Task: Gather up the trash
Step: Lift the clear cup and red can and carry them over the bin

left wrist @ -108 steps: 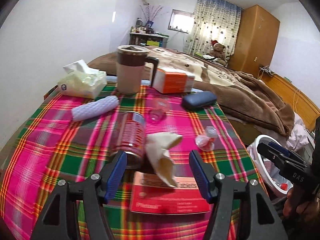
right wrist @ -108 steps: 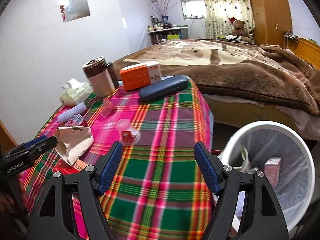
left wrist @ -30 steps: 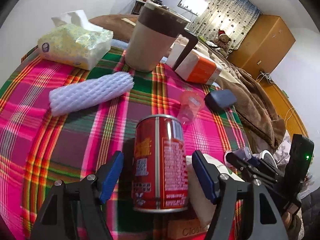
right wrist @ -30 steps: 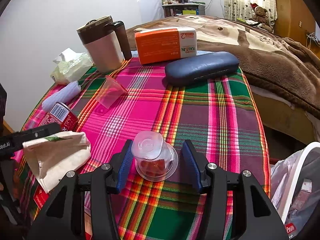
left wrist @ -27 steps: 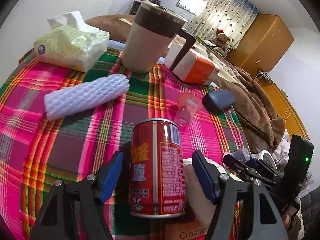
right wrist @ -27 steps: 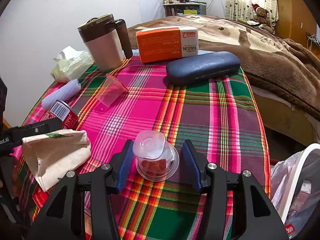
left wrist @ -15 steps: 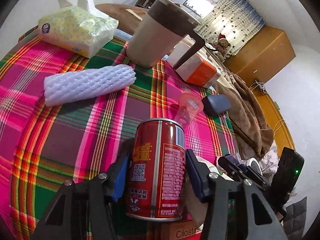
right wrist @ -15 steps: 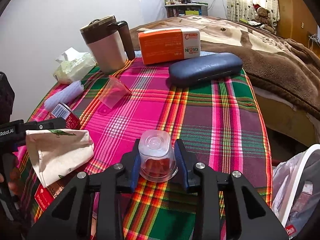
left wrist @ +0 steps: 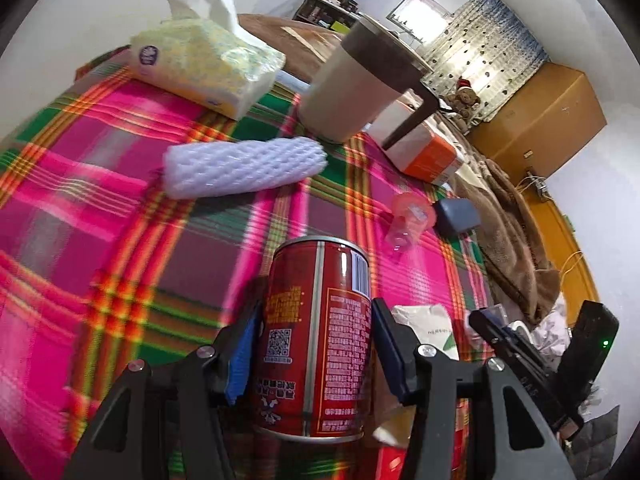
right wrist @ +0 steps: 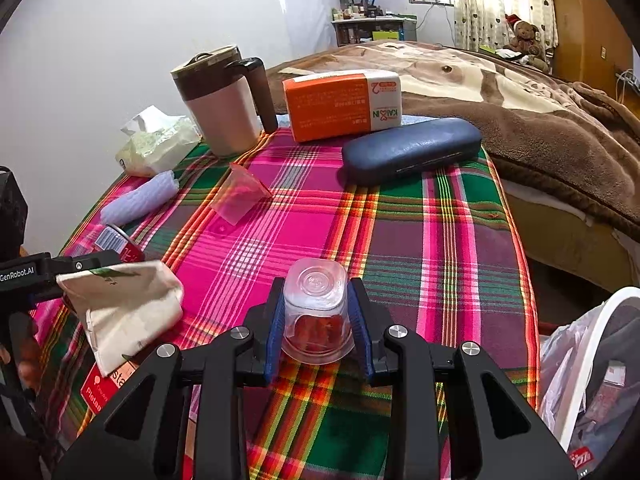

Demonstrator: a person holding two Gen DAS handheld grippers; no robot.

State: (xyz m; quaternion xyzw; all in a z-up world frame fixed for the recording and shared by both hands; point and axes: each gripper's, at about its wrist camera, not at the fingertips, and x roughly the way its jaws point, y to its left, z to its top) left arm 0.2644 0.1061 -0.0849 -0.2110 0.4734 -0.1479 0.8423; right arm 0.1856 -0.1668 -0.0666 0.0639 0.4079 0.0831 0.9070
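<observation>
A red drink can (left wrist: pixel 316 336) sits lengthwise between the blue pads of my left gripper (left wrist: pixel 316 314), which is shut on its sides. From the right wrist view the same can (right wrist: pixel 116 242) shows at the far left, behind a crumpled paper bag (right wrist: pixel 120 308). My right gripper (right wrist: pixel 316 286) is shut on an upside-down clear plastic cup (right wrist: pixel 316 320) with red residue inside, standing on the plaid tablecloth (right wrist: pixel 440 248). The white trash bin (right wrist: pixel 624 294), lined with a bag, stands low at the right beside the table.
On the table lie a white foam sleeve (left wrist: pixel 244 166), a tissue pack (left wrist: pixel 204 68), a lidded mug (right wrist: pixel 222 108), an orange box (right wrist: pixel 344 104), a blue glasses case (right wrist: pixel 412 150), a tipped pink cup (right wrist: pixel 242 196) and a red carton (right wrist: pixel 100 392). A bed borders the far side.
My left jaws closed onto the red can and the gripper rolled and shifted with it. My right jaws closed onto the clear cup, which had stood loose between them.
</observation>
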